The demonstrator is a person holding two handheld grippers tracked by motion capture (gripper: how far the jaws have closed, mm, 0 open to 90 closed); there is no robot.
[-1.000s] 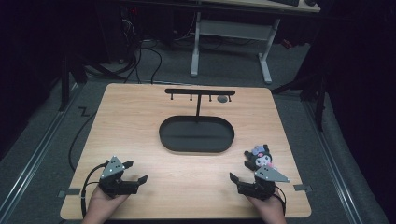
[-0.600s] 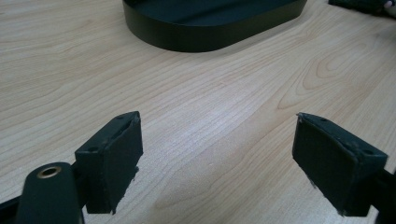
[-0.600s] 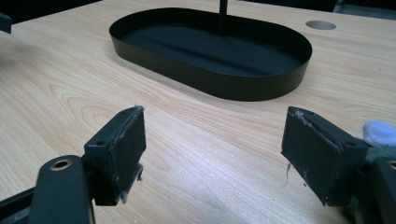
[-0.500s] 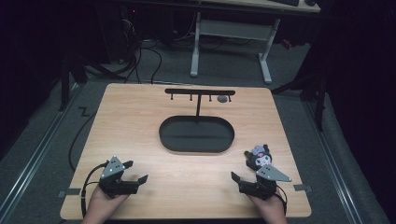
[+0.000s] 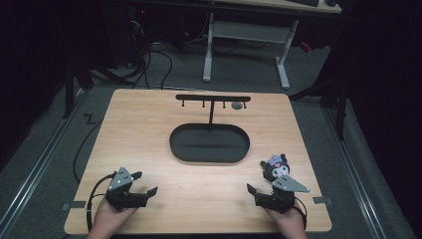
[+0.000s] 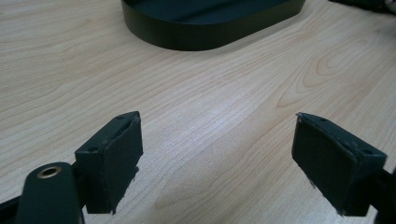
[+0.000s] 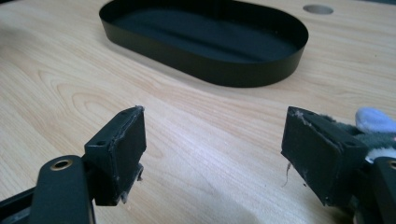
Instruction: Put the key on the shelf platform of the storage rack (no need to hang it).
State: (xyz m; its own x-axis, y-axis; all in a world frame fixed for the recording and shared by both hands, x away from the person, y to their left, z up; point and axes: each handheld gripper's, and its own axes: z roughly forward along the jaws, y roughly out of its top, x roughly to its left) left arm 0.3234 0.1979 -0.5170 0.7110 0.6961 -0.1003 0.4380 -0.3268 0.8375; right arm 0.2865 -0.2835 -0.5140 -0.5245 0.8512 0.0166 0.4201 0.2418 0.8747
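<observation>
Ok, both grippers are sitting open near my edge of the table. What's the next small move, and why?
Probably swing the right gripper a little to its right, toward the small plush toy. It is the only loose item on the table, it lies just beside that gripper's right-hand jaw, and the jaws stand open with nothing between them. The oval tray is empty.

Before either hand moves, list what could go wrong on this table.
The plush toy lies just outside the right gripper's open fingers; closing now would likely pinch air, and a sideways sweep could nudge it toward the table's right edge. The hook stand rises from the black oval tray, so a high reach across could knock its bar.
</observation>
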